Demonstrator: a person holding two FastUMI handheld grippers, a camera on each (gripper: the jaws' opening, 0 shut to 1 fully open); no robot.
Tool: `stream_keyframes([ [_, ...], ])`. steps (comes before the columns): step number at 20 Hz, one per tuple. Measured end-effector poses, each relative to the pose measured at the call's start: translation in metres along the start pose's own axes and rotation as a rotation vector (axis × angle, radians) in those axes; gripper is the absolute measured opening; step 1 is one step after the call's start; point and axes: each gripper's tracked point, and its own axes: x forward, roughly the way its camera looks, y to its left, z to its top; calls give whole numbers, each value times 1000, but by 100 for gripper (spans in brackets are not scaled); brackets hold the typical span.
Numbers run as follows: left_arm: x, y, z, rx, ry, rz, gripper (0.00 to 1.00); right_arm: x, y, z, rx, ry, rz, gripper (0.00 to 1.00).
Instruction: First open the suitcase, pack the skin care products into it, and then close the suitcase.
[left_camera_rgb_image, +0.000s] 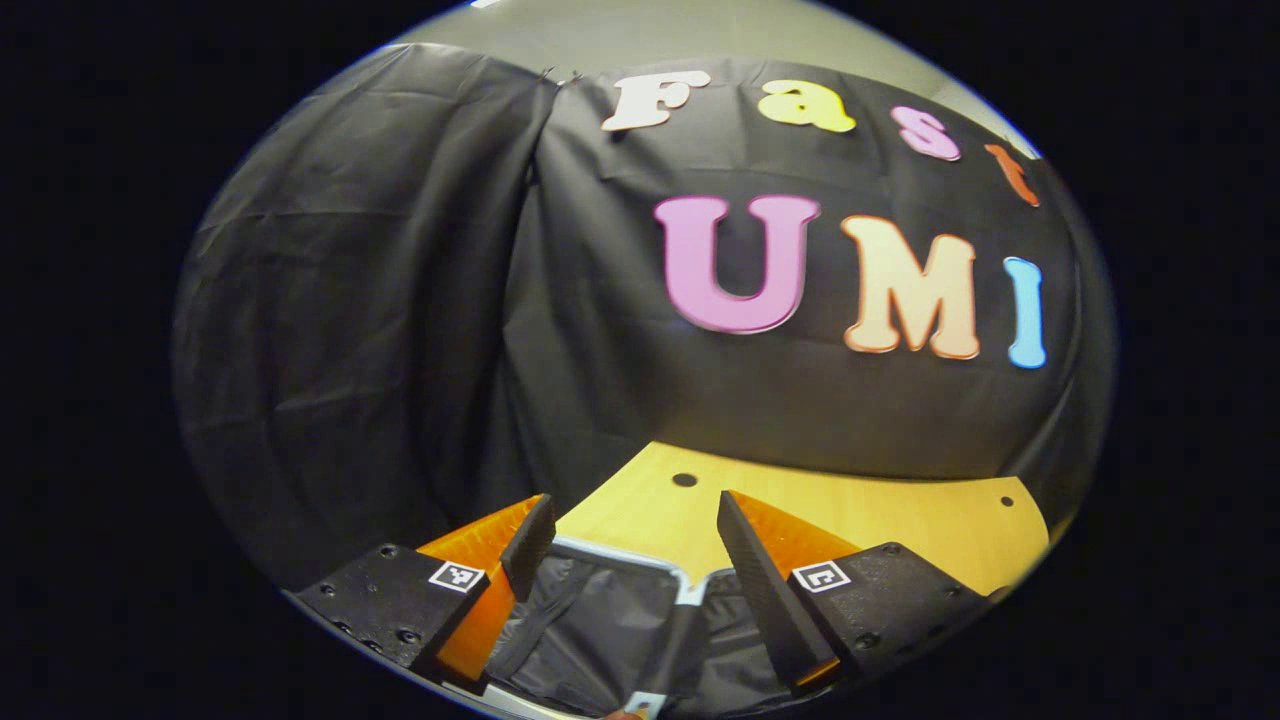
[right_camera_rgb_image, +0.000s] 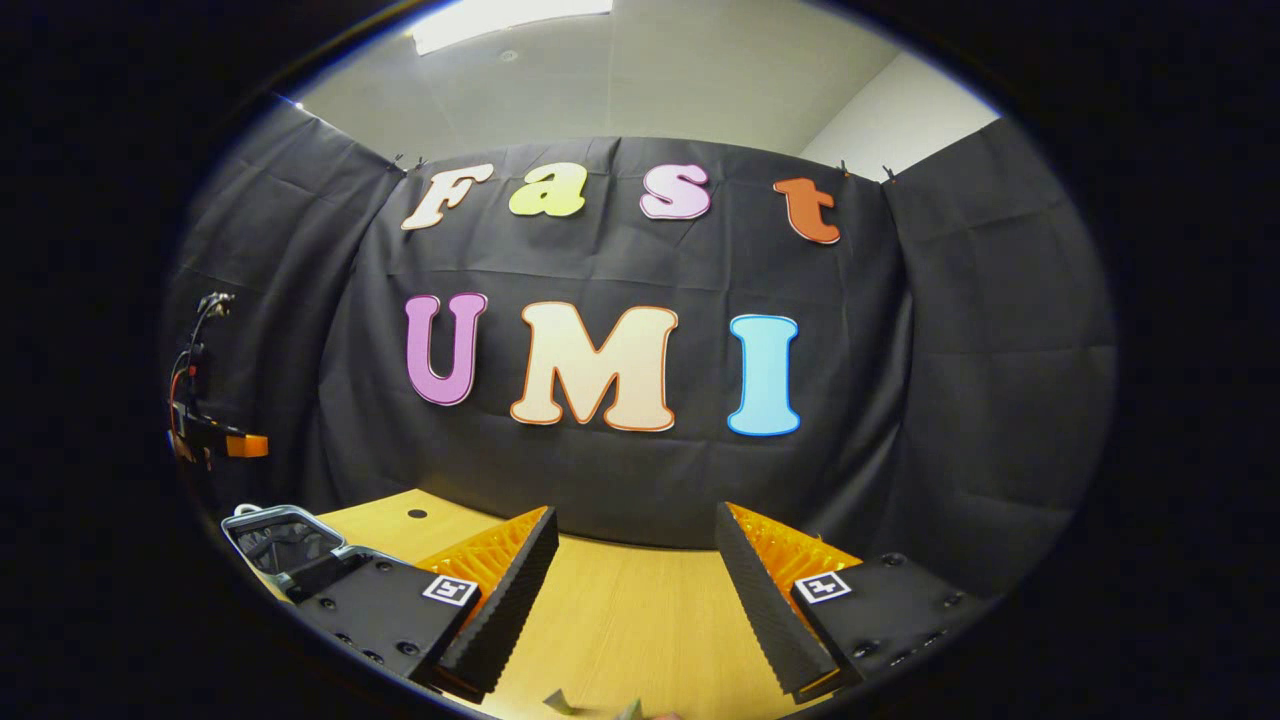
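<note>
the left gripper view looks down past the left tongs (left_camera_rgb_image: 640, 580), whose fingers are spread wide with nothing between them, straight into the open suitcase (left_camera_rgb_image: 600, 630). its grey-black fabric lining, a strap and its pale rim show beneath and between the fingers, and a small white tag (left_camera_rgb_image: 645, 703) sits at the bottom edge. whether anything lies inside cannot be told from the small part visible. the wooden table (left_camera_rgb_image: 900, 520) runs beyond the case to its far edge against the black cloth.

the right gripper view has the right tongs (right_camera_rgb_image: 635, 610) also spread wide, holding nothing, over bare table top. here the suitcase (right_camera_rgb_image: 275, 545) sits well off toward the table's left edge, near the far corner, its rim and dark inside just visible. small scraps of something (right_camera_rgb_image: 590, 707) peek in at the bottom edge, too cut off to identify.
</note>
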Motion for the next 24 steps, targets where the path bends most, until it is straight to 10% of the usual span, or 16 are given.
stream_keyframes([
  [24, -104, -320, -129, 89, 225, -518, 95, -21, -100, -41, -10, 49, 54, 99],
])
